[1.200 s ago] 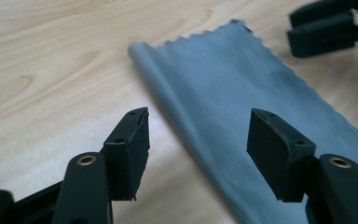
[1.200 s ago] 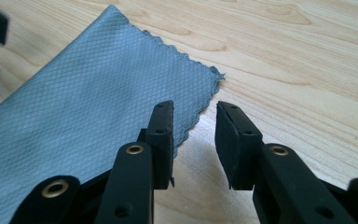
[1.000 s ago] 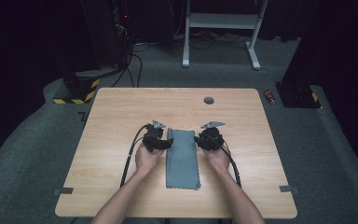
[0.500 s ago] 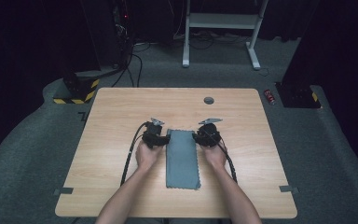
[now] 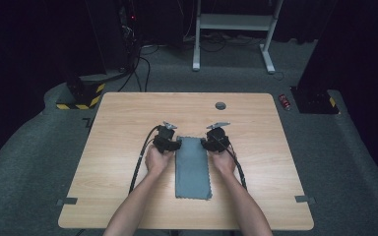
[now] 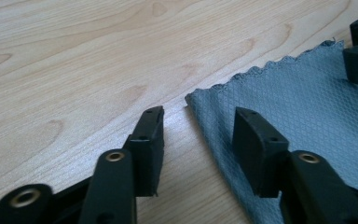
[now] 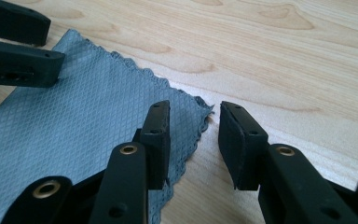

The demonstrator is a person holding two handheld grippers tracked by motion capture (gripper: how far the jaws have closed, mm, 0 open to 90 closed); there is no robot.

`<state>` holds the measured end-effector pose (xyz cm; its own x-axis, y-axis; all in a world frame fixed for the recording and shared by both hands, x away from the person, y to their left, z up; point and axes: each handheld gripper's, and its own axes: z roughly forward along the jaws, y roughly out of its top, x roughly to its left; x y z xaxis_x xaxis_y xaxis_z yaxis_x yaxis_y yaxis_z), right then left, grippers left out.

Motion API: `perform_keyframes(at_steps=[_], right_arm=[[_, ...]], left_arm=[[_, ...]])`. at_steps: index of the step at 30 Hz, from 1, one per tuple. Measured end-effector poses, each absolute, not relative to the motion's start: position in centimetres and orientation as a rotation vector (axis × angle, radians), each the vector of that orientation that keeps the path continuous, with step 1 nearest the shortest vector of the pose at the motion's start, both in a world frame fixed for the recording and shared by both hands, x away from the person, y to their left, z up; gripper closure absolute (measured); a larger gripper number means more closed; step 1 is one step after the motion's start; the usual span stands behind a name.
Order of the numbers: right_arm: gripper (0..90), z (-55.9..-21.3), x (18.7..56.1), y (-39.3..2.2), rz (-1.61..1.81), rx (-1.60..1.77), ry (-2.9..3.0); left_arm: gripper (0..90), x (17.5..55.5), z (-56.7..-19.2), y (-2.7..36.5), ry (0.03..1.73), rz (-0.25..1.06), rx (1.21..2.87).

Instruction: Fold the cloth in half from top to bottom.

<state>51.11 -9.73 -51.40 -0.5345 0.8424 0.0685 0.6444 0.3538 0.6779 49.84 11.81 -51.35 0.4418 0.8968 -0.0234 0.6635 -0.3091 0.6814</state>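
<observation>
A grey cloth (image 5: 193, 167) is laid flat on the wooden table (image 5: 118, 128), folded into a long strip running away from the person, roughly centred between the two hands. Left tongs (image 6: 198, 133) are set at the far left corner of the cloth, jaws parted moderately, nothing held: one jaw is over bare wood, the other over the fabric, corner tip between them. Right tongs (image 7: 193, 140) are mirrored at the far right corner, jaws parted about the same, also empty, corner point seen in the gap.

Handling is judged as light, thin and limp (diamond weave, scalloped edge), so no stiffness can be counted on; it will likely sag or drag once lifted. Low slip risk is expected from the textured weave. Best hold is judged to be both far corners at once, pinched just inside the scalloped edge, all layers caught together.
</observation>
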Motion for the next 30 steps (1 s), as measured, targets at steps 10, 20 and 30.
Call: perform_keyframes(at_steps=[10, 20, 30], right_arm=[[74.9, -51.6, 51.2, -9.2, 0.973, 1.298, 2.316], [88.5, -51.4, 50.9, -8.7, 0.938, 1.270, 2.341], [88.9, -49.5, 50.0, -9.1, 1.033, 1.223, 2.337]], left_arm=[[79.5, 49.7, -51.4, 11.4, 1.260, 0.450, 2.076], [88.2, 50.0, -51.5, 12.3, 1.285, 0.317, 2.018], [88.8, 49.6, -50.4, 13.2, 1.228, 0.280, 1.983]])
